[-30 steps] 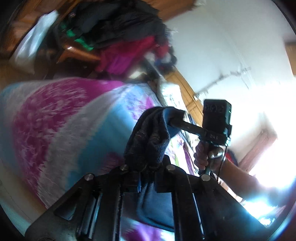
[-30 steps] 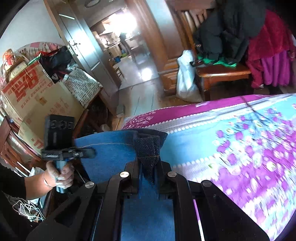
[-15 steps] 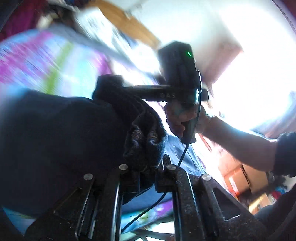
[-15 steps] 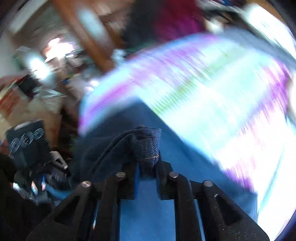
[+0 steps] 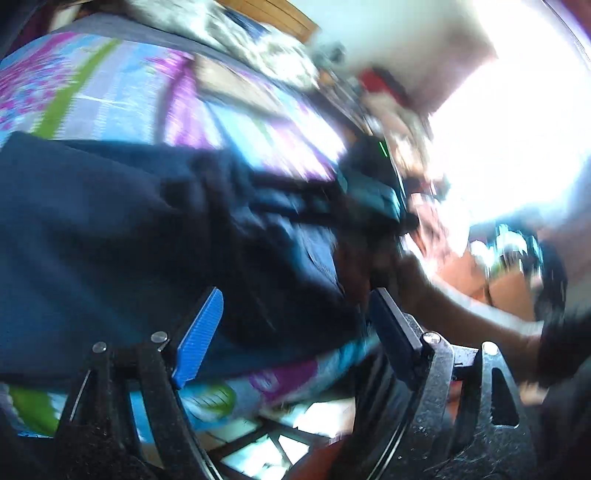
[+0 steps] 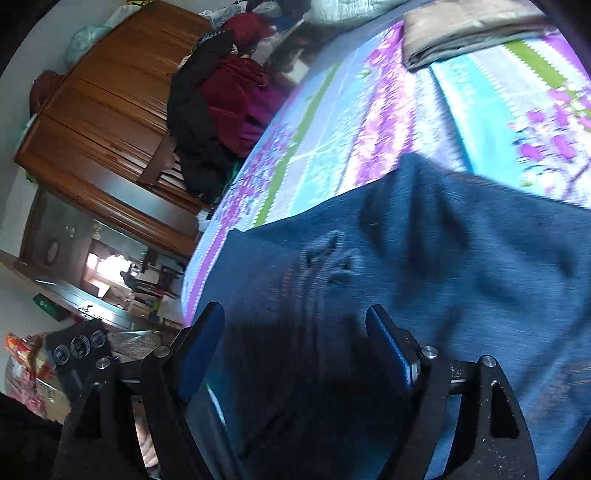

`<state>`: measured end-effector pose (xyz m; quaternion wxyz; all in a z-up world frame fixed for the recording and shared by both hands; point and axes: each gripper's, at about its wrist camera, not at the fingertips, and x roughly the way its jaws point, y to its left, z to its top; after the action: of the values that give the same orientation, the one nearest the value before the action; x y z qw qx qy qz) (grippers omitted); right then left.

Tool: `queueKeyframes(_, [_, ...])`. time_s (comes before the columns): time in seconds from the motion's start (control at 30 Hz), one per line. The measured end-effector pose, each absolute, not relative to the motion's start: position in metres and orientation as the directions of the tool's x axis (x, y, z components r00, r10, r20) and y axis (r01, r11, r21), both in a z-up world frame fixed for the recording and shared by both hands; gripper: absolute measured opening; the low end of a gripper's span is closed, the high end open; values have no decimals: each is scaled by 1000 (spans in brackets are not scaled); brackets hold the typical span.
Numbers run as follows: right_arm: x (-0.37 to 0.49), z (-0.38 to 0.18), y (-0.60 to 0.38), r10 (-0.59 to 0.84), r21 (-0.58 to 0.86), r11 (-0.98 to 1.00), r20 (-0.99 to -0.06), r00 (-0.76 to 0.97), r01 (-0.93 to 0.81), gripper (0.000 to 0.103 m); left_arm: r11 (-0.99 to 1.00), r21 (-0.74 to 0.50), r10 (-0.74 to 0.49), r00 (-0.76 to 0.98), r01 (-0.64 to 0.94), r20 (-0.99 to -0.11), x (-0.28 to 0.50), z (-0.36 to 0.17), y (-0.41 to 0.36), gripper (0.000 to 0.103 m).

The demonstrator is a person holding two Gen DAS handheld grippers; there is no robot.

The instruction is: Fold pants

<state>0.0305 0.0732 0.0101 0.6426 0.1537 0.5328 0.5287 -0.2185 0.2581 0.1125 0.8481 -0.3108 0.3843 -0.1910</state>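
Dark blue denim pants (image 6: 424,266) lie spread on a bed with a floral cover (image 6: 332,122). My right gripper (image 6: 295,332) is open just above the denim, its blue-padded fingers wide apart with nothing between them. In the left wrist view the same pants (image 5: 129,229) appear as a dark mass over the cover (image 5: 92,92). My left gripper (image 5: 295,317) is also open over the fabric's near edge, empty. The right gripper's body and the hand holding it (image 5: 373,206) are blurred beyond it.
A folded beige cloth (image 6: 465,29) rests on the far part of the bed. A wooden wardrobe (image 6: 99,122) and a heap of dark and red clothes (image 6: 221,103) stand beyond the bed's left side. A forearm (image 5: 461,306) crosses the left wrist view.
Both grippers were shut on a bunched edge of the pants; both have now let go and opened. The pants have been swung down and lie spread on the bed.
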Motion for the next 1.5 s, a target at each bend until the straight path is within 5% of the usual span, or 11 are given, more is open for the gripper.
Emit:
queueKeyframes(0.17, [30, -1, 120, 784, 745, 481, -602, -155, -461, 58, 743, -668, -504, 621, -43, -601, -185, 79, 275, 83])
queueKeyframes(0.23, [27, 16, 129, 778, 679, 480, -622, -87, -556, 26, 737, -672, -512, 586, -76, -628, -178, 63, 265, 83])
queueKeyframes(0.33, [7, 57, 111, 874, 621, 355, -486, 12, -699, 17, 736, -675, -509, 618, -47, -599, -196, 72, 250, 85])
queueKeyframes(0.43, [39, -1, 97, 721, 595, 598, -692, 37, -537, 19, 772, -635, -495, 617, -10, -611, -204, 68, 231, 90])
queueKeyframes(0.6, [25, 13, 45, 768, 657, 601, -633, 100, -456, 50, 849, -526, -456, 579, 54, -676, -214, 78, 216, 88])
queueKeyframes(0.8, [-24, 20, 25, 728, 616, 604, -684, 36, -506, 50, 769, -640, -501, 615, -7, -609, -246, 67, 243, 88])
queueKeyframes(1.13, [-67, 32, 36, 655, 511, 622, -755, 36, -594, 51, 900, -402, -415, 615, 169, -670, -235, 68, 161, 97])
queueKeyframes(1.27, [-89, 38, 33, 498, 220, 632, -850, 171, -743, 32, 886, -418, -451, 585, 201, -674, -244, 70, 158, 97])
queueKeyframes(1.3, [-88, 41, 28, 401, 105, 684, -881, 252, -722, 0, 875, -431, -476, 567, 222, -673, -249, 74, 160, 90])
queueKeyframes(1.37, [-91, 58, 27, 304, -78, 711, -862, 406, -698, 5, 846, -469, -528, 534, 256, -661, -255, 83, 167, 65])
queueKeyframes(1.5, [-100, 120, 72, 578, 90, 577, -747, 329, -812, 6, 889, -454, -366, 694, 63, -620, -284, 104, 239, 63])
